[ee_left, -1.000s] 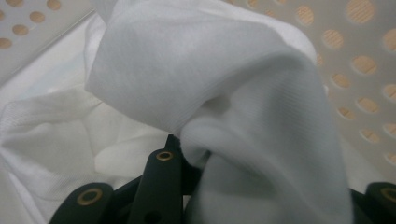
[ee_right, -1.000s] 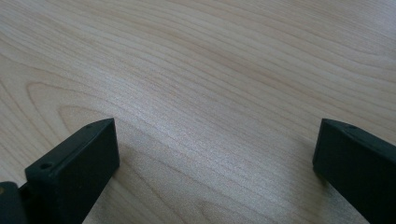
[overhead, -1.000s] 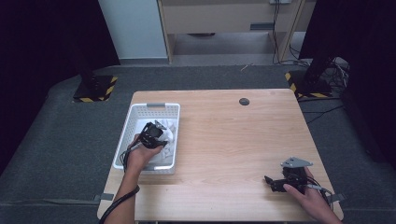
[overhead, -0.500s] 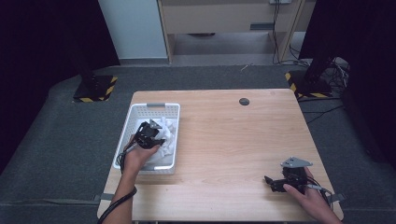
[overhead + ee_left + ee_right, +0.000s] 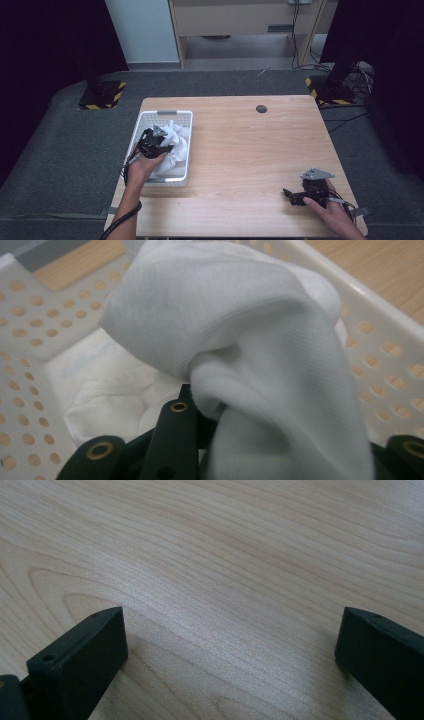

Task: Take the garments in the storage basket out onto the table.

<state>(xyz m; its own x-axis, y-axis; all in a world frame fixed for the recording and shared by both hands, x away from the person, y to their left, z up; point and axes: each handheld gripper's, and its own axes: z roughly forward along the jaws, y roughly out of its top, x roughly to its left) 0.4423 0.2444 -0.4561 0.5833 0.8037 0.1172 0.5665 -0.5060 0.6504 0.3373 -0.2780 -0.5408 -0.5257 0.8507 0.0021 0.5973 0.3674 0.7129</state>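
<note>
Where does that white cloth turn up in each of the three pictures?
High view: the white cloth lies bunched in the white basket at the table's left, at the left gripper.
Left gripper view: it hangs across the middle, pinched between the black jaws.
Right gripper view: bare wooden table between open jaws, no cloth.
Shared landmark: the basket's perforated wall.

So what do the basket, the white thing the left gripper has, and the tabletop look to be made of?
Basket: white moulded plastic by the look, smooth, its walls punched with round holes. Cloth: soft white knit fabric, fine ribbing and loose folds; the fibre can't be told. Table: pale wood or wood-look laminate, visible grain, slight sheen.
</note>
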